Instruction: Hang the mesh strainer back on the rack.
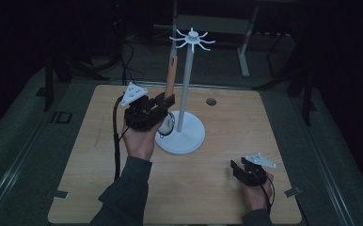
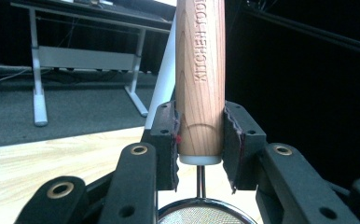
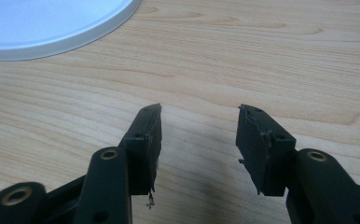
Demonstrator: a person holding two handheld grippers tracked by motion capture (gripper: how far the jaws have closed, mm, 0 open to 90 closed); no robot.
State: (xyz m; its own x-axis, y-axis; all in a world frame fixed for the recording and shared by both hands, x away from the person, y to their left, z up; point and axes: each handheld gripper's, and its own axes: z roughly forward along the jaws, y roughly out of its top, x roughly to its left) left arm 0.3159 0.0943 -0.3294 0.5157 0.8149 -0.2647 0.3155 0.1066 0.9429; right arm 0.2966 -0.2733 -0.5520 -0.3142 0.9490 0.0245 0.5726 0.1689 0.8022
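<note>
Patience pays here: with the left gripper (image 2: 200, 140) clamped on the strainer's wooden handle (image 2: 200, 79), lift it straight toward a hook of the white rack (image 1: 192, 40), right gripper (image 3: 199, 140) idle, jaws apart.

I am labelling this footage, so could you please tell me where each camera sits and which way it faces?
High view: above the person's side, looking forward and down on the table; both forearms and hands show.
Left gripper view: rides the left gripper, looking along its jaws clamped on the wooden handle.
Right gripper view: rides the right gripper, looking down at the tabletop past its open jaws.
Shared: the rack's white base shows in the high and right gripper views.
</note>
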